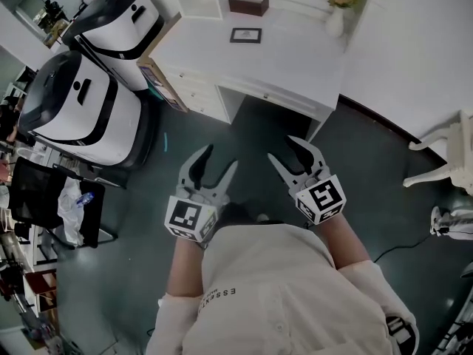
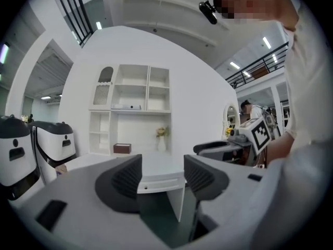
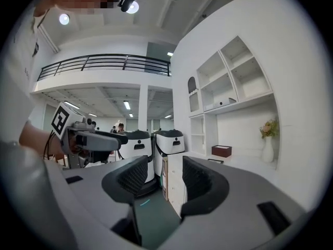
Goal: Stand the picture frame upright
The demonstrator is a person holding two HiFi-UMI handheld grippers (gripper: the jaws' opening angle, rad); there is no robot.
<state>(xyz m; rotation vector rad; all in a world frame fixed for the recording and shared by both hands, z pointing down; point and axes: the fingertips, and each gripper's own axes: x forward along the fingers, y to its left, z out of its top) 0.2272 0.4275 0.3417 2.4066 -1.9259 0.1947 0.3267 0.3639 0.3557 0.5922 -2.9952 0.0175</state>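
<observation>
A small dark picture frame (image 1: pixel 245 35) lies flat on the white desk (image 1: pixel 288 72), far ahead of both grippers; in the right gripper view the picture frame (image 3: pixel 215 161) shows as a thin dark slab on the desk top. My left gripper (image 1: pixel 211 167) hovers over the dark floor in front of the desk, open and empty. Beside it, my right gripper (image 1: pixel 290 151) is also open with nothing between its jaws. Both are held close to the person's body, well short of the desk edge.
A brown box (image 1: pixel 248 3) and a white vase with flowers (image 1: pixel 336 17) stand at the back of the desk. Two large white-and-black machines (image 1: pixel 85 106) sit left of the desk. A white chair (image 1: pixel 451 154) is at the right. Shelves (image 2: pixel 132 95) rise behind the desk.
</observation>
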